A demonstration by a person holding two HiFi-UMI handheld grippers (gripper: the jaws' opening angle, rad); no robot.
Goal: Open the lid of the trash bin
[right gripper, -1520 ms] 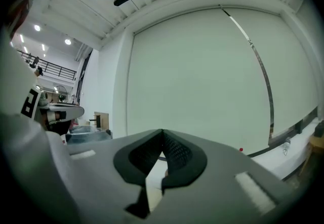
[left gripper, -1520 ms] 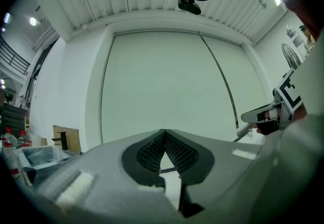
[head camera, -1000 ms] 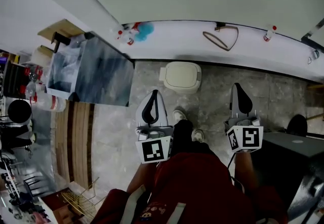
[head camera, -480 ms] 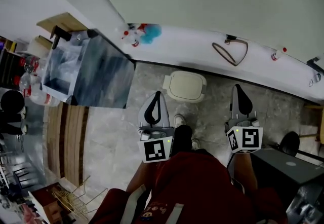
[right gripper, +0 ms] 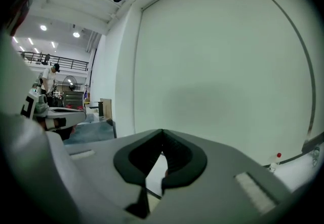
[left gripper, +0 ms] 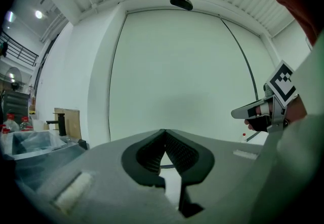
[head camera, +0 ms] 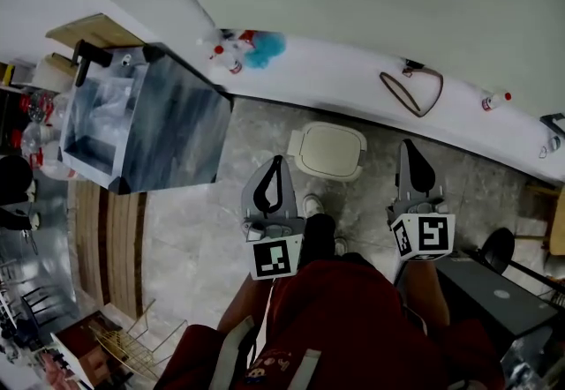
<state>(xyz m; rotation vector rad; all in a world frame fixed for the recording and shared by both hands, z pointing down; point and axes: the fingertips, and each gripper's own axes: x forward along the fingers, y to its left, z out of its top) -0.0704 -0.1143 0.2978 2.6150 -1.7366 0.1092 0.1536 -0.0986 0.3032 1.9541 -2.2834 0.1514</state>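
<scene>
Grey tiled floor (head camera: 221,229), frame centre: cream rounded plastic trash bin (head camera: 300,159), lid (head camera: 334,148) down. Left gripper (head camera: 276,166) and right gripper (head camera: 411,157), fingers together and empty, might skid off that smooth lid.

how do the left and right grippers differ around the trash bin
The left gripper has its tip close beside the trash bin, at its lower left corner in the head view; the right gripper sits farther off on its right, bare floor between. The left gripper's marker cube shows the head camera one face, the right gripper's two. Both are shut and empty; neither touches the bin, whose lid is down.
</scene>
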